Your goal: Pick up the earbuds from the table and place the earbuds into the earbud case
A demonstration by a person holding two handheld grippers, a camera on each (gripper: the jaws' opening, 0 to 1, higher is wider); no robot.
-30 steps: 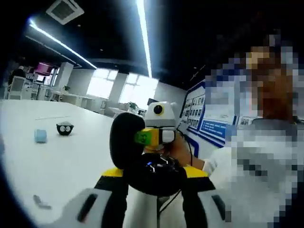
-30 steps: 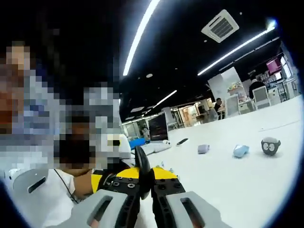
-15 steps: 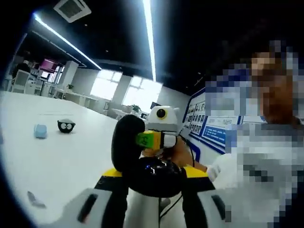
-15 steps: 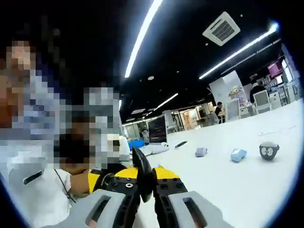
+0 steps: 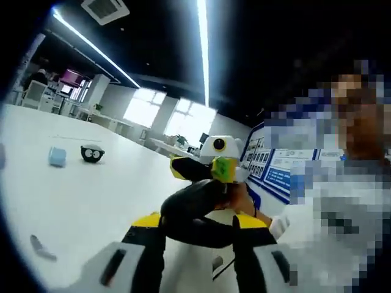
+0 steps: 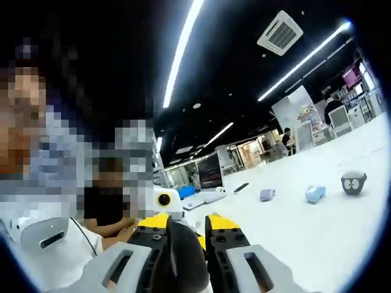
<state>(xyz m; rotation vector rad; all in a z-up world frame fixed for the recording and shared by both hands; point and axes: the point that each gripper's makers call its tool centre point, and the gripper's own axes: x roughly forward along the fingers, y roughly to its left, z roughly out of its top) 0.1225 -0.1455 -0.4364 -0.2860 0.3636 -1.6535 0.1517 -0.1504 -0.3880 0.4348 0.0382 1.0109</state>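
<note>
Nearest the lens in the left gripper view, the left claw [image 5: 197,227] is gripping a glossy black rounded earbud case [image 5: 197,213] between its yellow-tipped jaws, while the other gripper is reaching in from the right and a hand [image 5: 238,198] is steadying things just behind. In the right gripper view, the right claw [image 6: 182,244] is standing slightly parted with a dark curved piece [image 6: 186,262] between its jaws; whether this is an earbud or the case's lid cannot be told, nor how firmly it is pinched. Judged from this, the two claws are working together at the case, so the left one should be keeping it level and still while the right is easing in slowly along the opening.

Farther out on the white surface [image 5: 79,201], a small grey scrap [image 5: 41,248], a pale blue block [image 5: 57,156] and a black googly-eyed toy [image 5: 92,153] are lying well apart from the work, obstructing nothing. A lilac object [image 6: 267,195] and a dark flat device [image 6: 240,188] are resting beyond.
</note>
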